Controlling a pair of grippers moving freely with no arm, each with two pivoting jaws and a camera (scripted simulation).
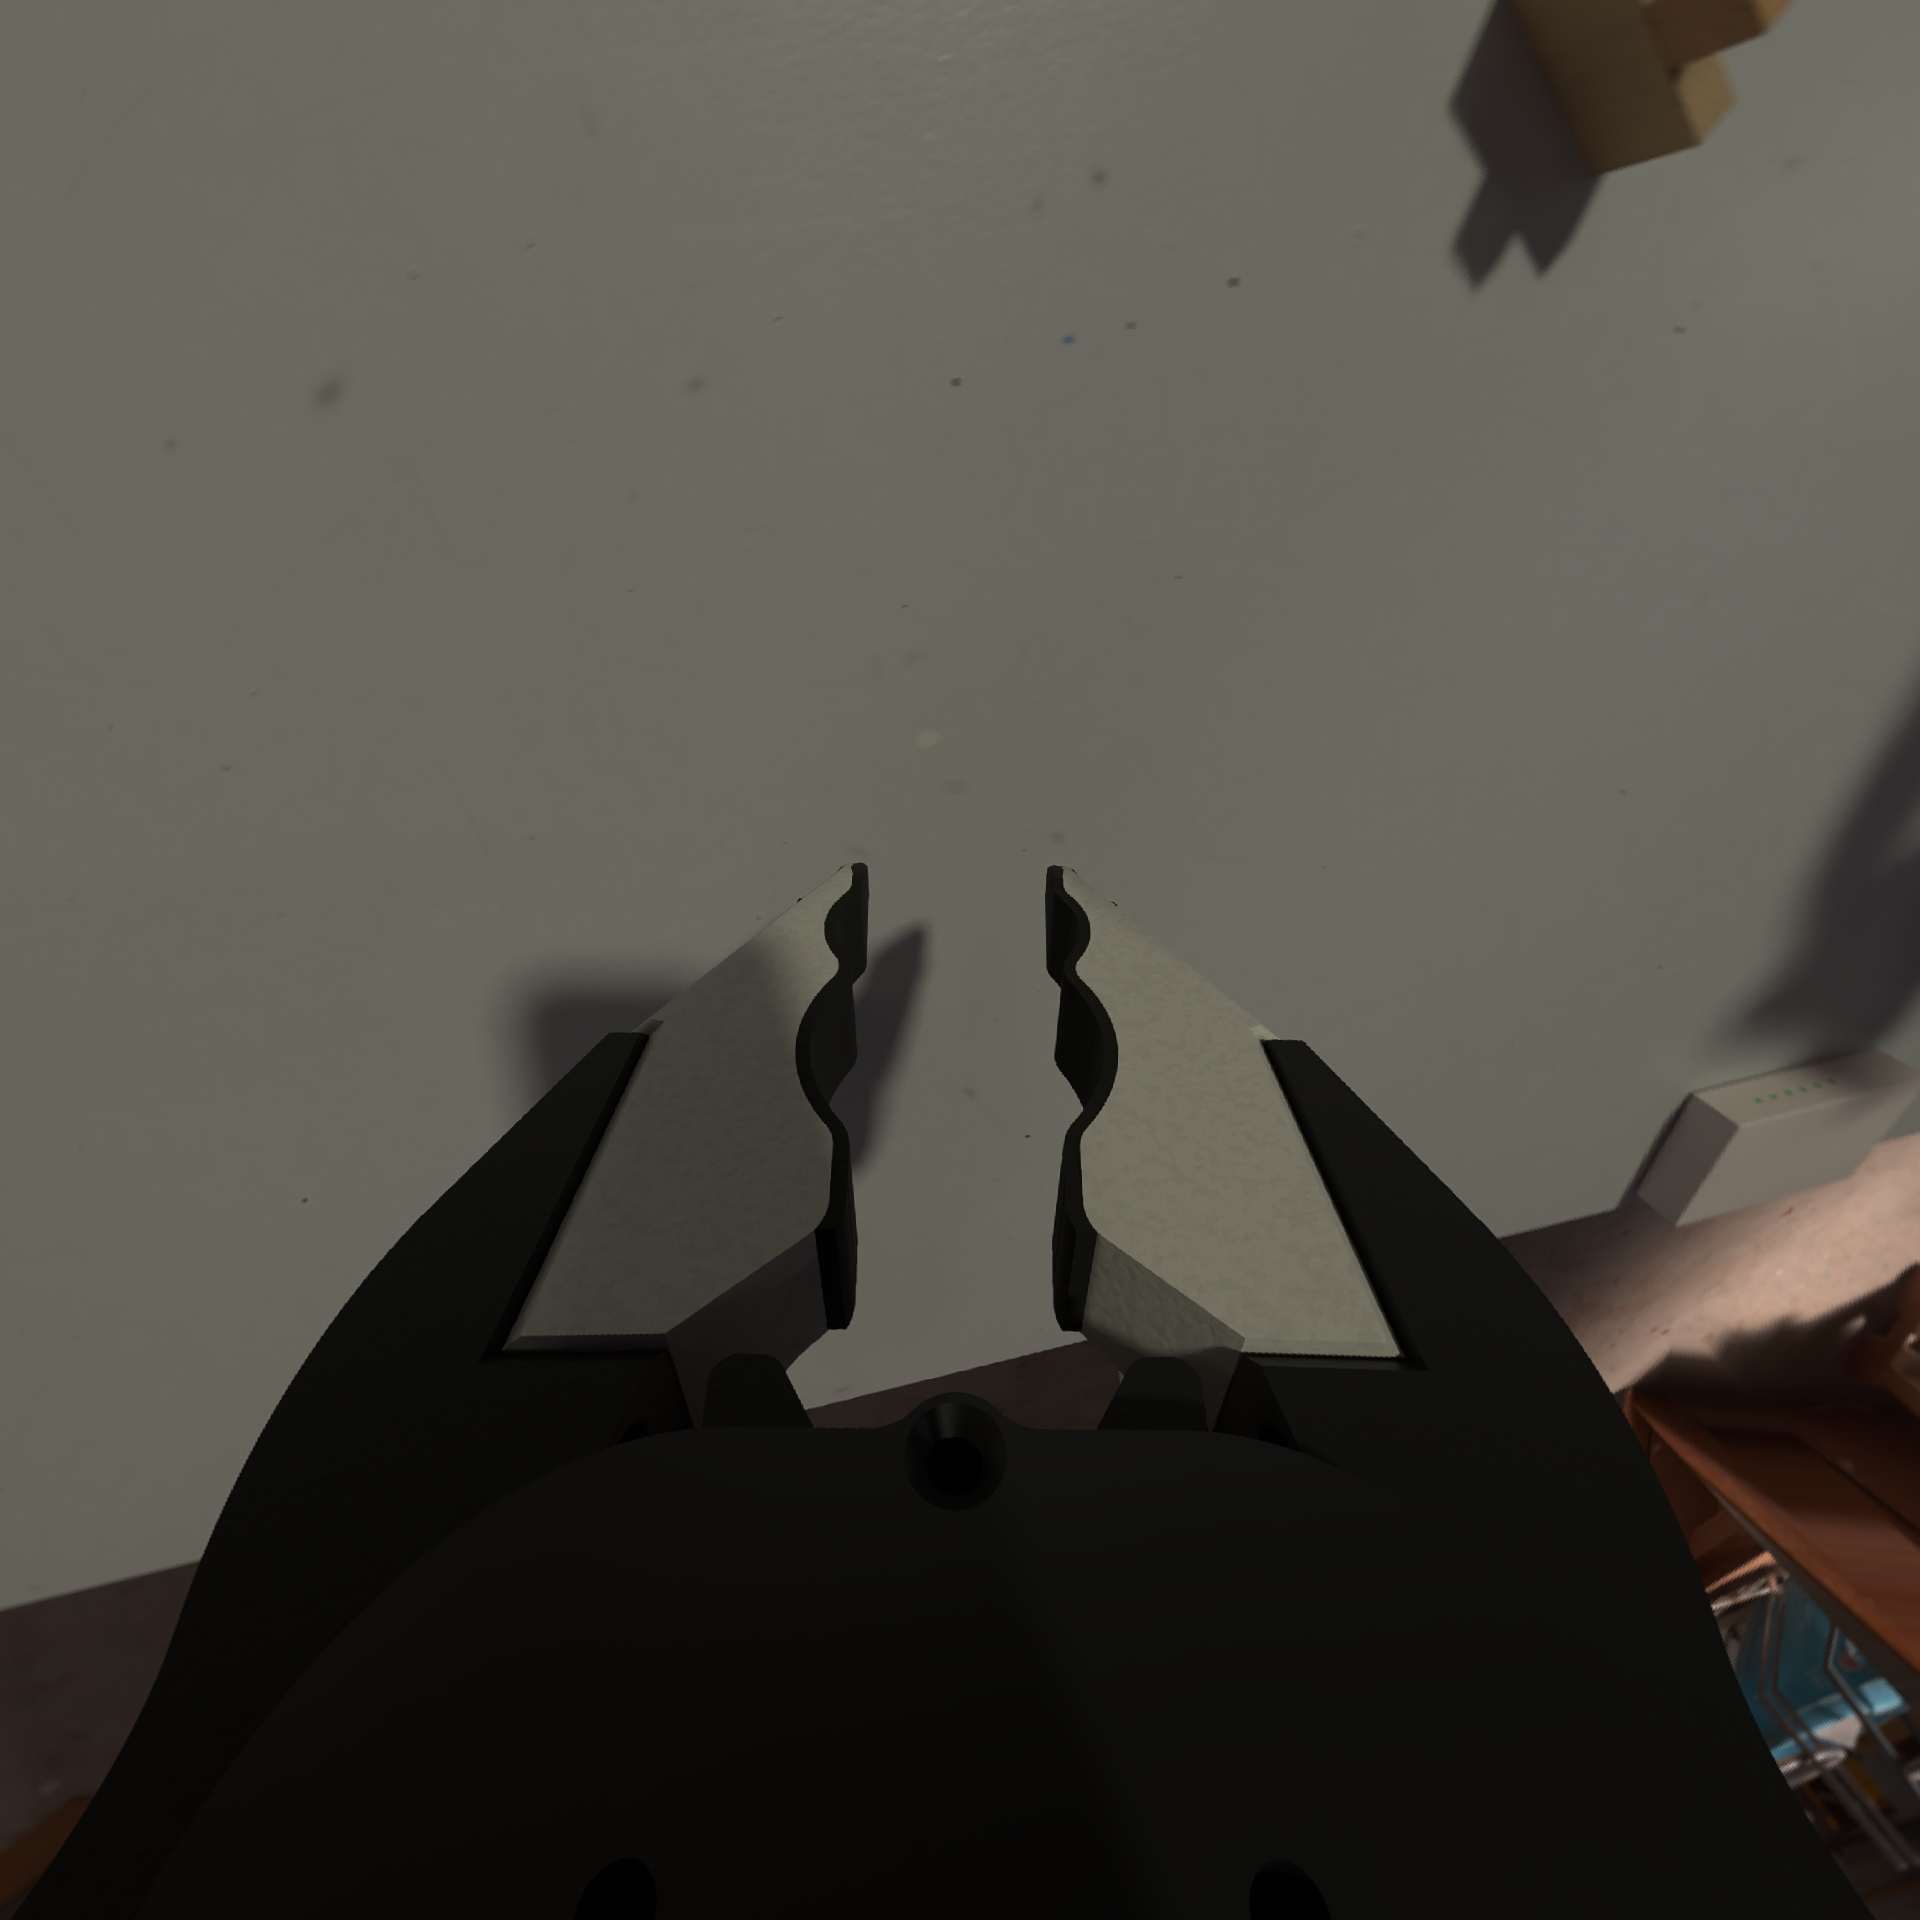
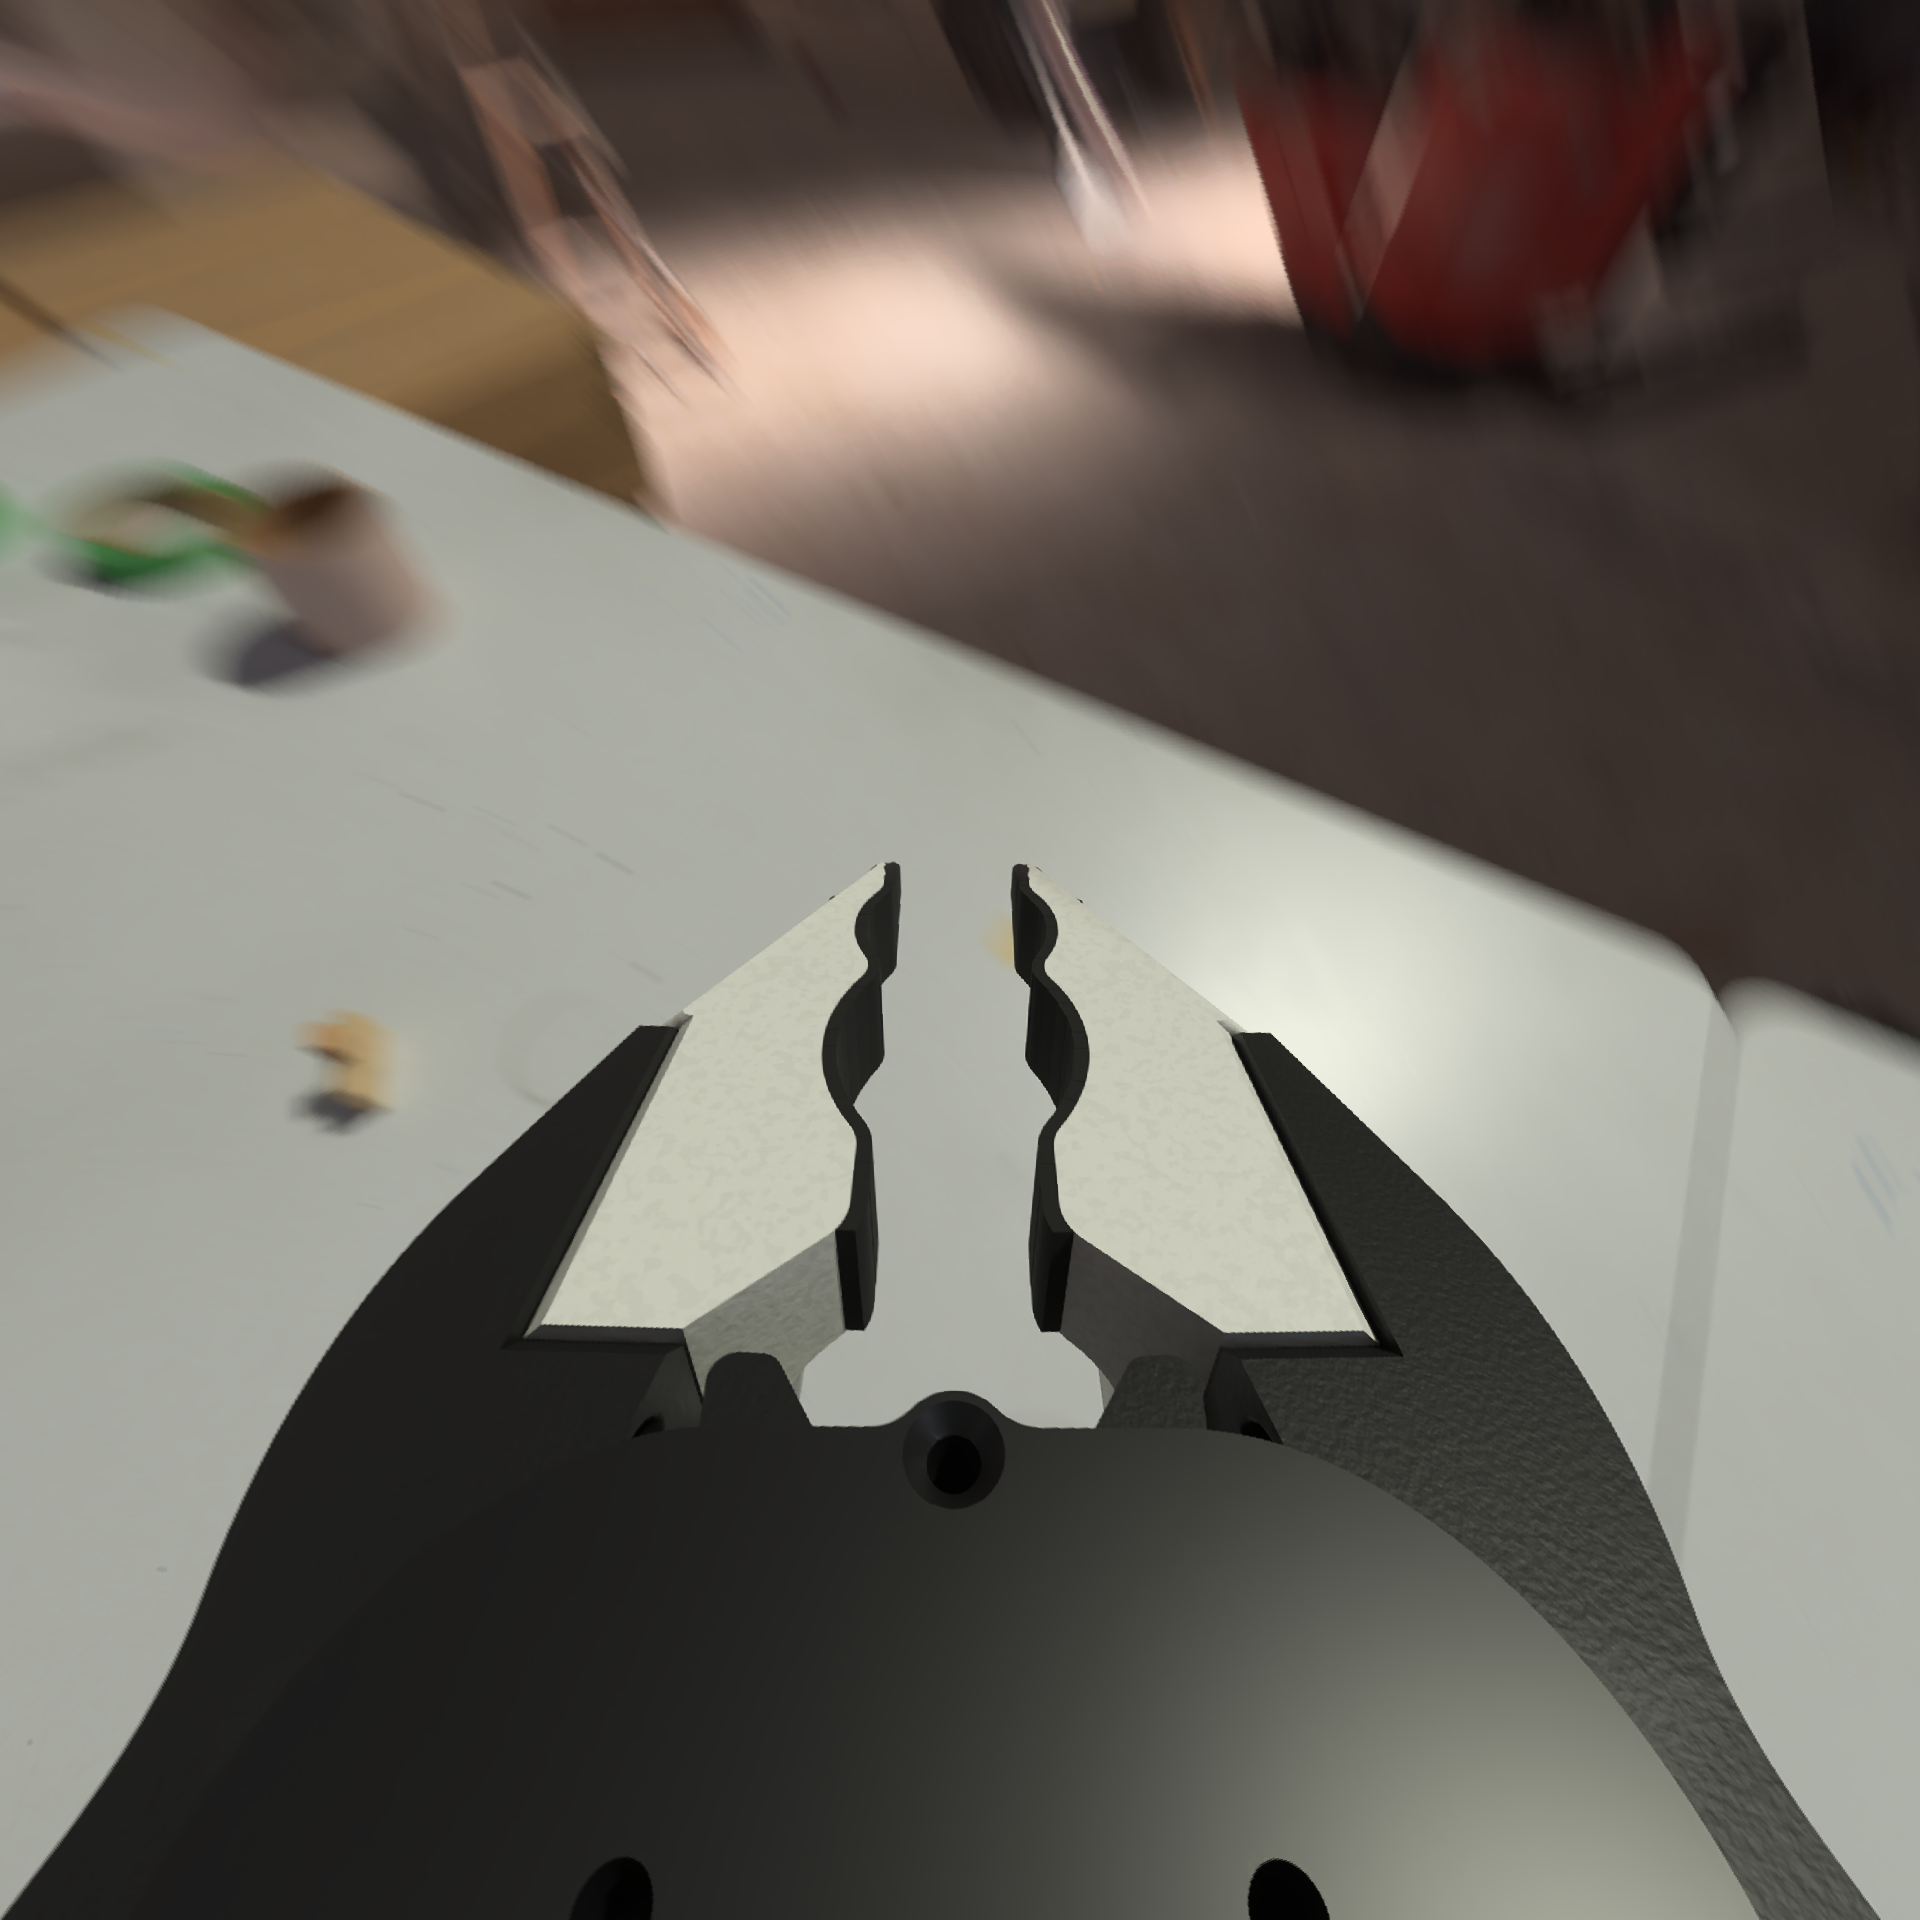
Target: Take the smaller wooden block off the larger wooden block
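In the left wrist view, two light wooden blocks sit at the top right corner, partly cut off. The larger wooden block point(image 1: 1590, 94) carries a smaller, darker wooden block point(image 1: 1709, 99) against its right side. My left gripper point(image 1: 956, 873) is open and empty, low over the grey table point(image 1: 727, 468), well short and left of the blocks. In the blurred right wrist view, the blocks show as a small tan shape point(image 2: 348, 1049) to the left of my right gripper point(image 2: 956, 868). The right gripper is open with a narrow gap and holds nothing.
A white box with small green lights point(image 1: 1766, 1132) stands at the table's near right edge. A brownish cylinder point(image 2: 343, 571) and a green object point(image 2: 156, 530) lie far left. A cardboard box point(image 2: 436, 343) and a red object point(image 2: 1455, 177) stand beyond the table edge.
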